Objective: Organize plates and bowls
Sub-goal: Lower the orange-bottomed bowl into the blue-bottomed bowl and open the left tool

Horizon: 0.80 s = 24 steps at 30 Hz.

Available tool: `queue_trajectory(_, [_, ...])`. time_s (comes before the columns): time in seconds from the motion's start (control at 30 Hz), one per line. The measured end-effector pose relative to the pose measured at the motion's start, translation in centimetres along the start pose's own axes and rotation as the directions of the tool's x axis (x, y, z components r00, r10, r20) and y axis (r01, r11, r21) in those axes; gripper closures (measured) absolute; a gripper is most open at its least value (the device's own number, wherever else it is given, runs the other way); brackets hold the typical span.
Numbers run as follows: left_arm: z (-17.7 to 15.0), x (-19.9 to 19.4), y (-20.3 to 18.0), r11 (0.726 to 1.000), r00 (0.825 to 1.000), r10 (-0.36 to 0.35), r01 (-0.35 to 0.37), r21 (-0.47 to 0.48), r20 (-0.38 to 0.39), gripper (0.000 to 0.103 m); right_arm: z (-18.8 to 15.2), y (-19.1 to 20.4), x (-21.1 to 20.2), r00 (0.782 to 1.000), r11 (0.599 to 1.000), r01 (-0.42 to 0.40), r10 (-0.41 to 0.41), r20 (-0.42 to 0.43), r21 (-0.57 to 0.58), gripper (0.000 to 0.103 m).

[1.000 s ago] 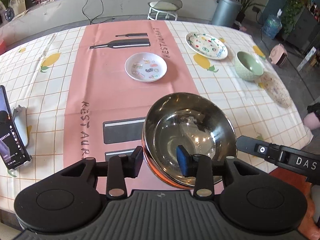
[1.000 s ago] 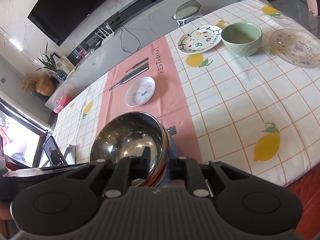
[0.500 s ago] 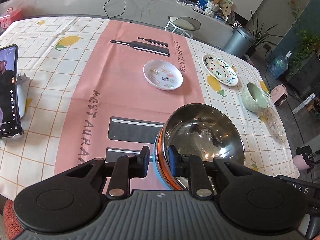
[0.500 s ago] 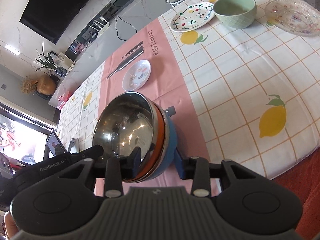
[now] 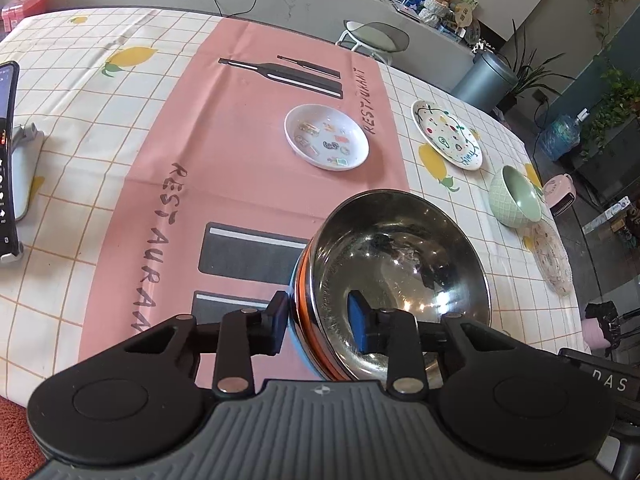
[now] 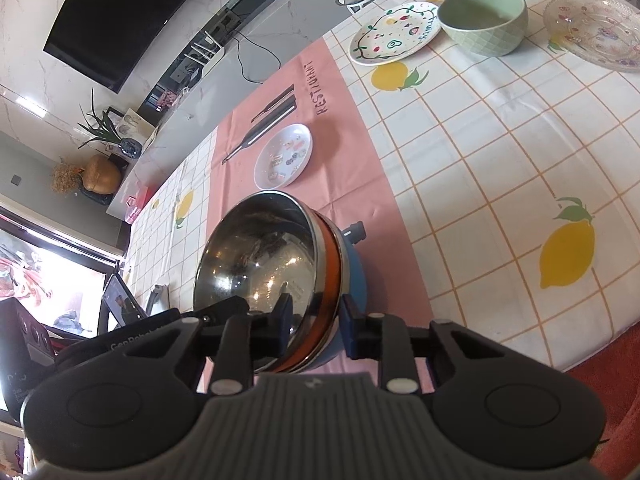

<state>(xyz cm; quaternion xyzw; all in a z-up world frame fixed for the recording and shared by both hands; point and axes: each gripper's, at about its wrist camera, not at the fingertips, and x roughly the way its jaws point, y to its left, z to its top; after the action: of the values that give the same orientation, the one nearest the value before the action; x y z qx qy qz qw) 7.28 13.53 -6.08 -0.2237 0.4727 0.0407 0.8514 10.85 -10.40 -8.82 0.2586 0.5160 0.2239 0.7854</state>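
near edge: stacked bowls (image 5: 400,276) on runner (image 5: 240,152), my two grippers at their rim | behind them: small plate (image 5: 326,136) on runner | far right of it: painted plate (image 5: 447,135), then bowl (image 5: 516,196), glass plate (image 5: 552,256) nearest right edge | far left: phone (image 5: 6,160)

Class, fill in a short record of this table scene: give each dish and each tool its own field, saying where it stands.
bowl stack: steel bowl nested in orange and blue ones, at the table's near side
left tool: jaws opening, astride the stack's rim
right tool: jaws closing, pads on another part of that rim
sticker plate: alone on the pink runner
painted plate: off the runner, on the checked cloth
green bowl: between painted plate and glass plate
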Motion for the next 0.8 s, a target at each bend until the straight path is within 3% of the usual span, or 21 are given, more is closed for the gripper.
queue_trajectory(0.07, [0.7,0.2,0.3,1.0,1.0,0.014,-0.014,-0.003,0.006,0.069,0.4,0.3,0.4,1.0,1.0,-0.017,0.017,-0.001,0.001,0.083])
queue_trajectory(0.53, [3.9,1.0,0.8,0.999,0.999,0.033,-0.032,-0.012,0.024,0.069,3.2,2.5,3.3,1.0,0.997,0.012,-0.012,0.007,-0.072,0.085])
queue_trajectory(0.67, [4.0,-0.6,0.1,0.995,0.992,0.097,-0.099,0.019,0.076,0.061,3.5,2.1,2.5,1.0,0.997,0.012,-0.011,0.005,-0.075,0.079])
queue_trajectory(0.8, [4.8,-2.6,-1.7,0.989,0.983,0.121,-0.131,0.062,0.134,0.053,4.1,1.1,0.2,0.997,0.995,0.039,-0.032,0.074,-0.093,0.07])
